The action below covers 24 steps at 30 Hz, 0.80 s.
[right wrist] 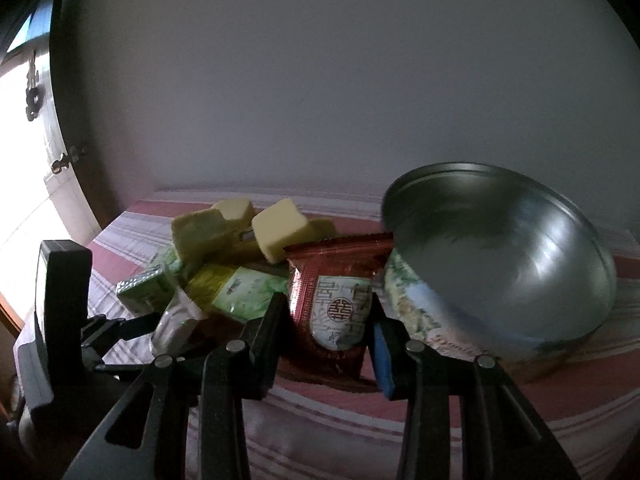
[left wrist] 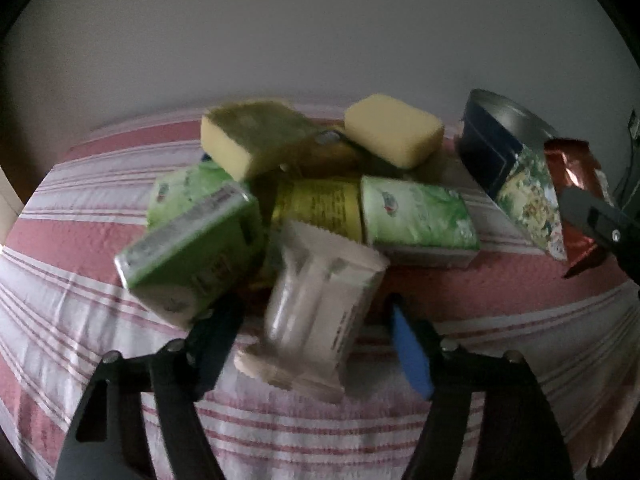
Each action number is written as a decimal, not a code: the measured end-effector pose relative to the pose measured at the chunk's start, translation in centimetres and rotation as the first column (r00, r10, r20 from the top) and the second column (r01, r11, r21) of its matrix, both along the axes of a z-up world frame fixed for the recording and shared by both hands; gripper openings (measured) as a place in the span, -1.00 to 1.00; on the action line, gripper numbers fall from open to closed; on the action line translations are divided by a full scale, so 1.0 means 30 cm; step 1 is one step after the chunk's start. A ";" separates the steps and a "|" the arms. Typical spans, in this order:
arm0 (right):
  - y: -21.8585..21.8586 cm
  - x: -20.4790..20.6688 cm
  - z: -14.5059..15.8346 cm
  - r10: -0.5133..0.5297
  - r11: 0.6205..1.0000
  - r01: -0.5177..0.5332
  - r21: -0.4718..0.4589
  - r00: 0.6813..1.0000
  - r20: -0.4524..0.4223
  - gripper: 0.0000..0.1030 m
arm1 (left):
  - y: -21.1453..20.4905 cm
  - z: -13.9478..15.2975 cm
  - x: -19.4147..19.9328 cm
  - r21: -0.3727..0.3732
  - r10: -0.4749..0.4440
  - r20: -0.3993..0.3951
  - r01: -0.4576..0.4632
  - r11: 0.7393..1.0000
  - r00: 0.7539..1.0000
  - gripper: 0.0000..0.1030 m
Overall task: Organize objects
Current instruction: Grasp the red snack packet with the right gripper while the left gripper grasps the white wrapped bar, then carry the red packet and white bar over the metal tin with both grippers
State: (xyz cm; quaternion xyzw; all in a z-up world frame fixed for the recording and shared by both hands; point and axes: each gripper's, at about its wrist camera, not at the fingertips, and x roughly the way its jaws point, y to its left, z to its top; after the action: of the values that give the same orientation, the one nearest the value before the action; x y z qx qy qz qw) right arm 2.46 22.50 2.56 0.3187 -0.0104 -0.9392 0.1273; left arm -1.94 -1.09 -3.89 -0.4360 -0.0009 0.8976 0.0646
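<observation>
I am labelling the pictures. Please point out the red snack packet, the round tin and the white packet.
red snack packet [right wrist: 336,304], right wrist view, printed front.
round tin [right wrist: 500,248], right wrist view, shiny inside.
white packet [left wrist: 320,304], left wrist view, middle.

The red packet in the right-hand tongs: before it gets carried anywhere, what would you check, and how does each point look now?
1. Right gripper shut on the red packet: ok.
2. Packet lifted off the striped cloth: cannot tell.
3. Round tin open to take it: ok, though it is tilted.
4. Left gripper gripping the white packet: not ok, the blue pad stands clear of it.
5. Green boxes and yellow sponges sorted: not ok, all in one pile.
</observation>
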 end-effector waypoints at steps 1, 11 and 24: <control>0.014 0.003 0.003 -0.003 1.000 0.003 -0.002 1.000 -0.004 -0.20 | -0.005 0.002 0.002 0.004 0.006 -0.003 -0.006 1.000 1.000 0.21; 0.115 0.016 0.038 -0.077 0.996 0.073 -0.054 0.993 -0.085 -0.20 | -0.026 0.099 0.099 0.058 0.034 -0.171 -0.024 0.998 0.985 -0.25; 0.395 0.009 0.078 -0.288 0.957 0.285 -0.044 0.942 -0.173 -0.20 | 0.207 0.276 0.103 0.069 -0.077 -0.347 0.107 0.992 0.935 -0.25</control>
State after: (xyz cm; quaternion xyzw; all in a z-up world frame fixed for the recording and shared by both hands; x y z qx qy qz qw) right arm 2.73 34.36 4.90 0.2279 -0.0538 -0.9722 -0.0075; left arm 1.16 5.11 4.39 -0.2692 -0.0082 0.9550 0.1244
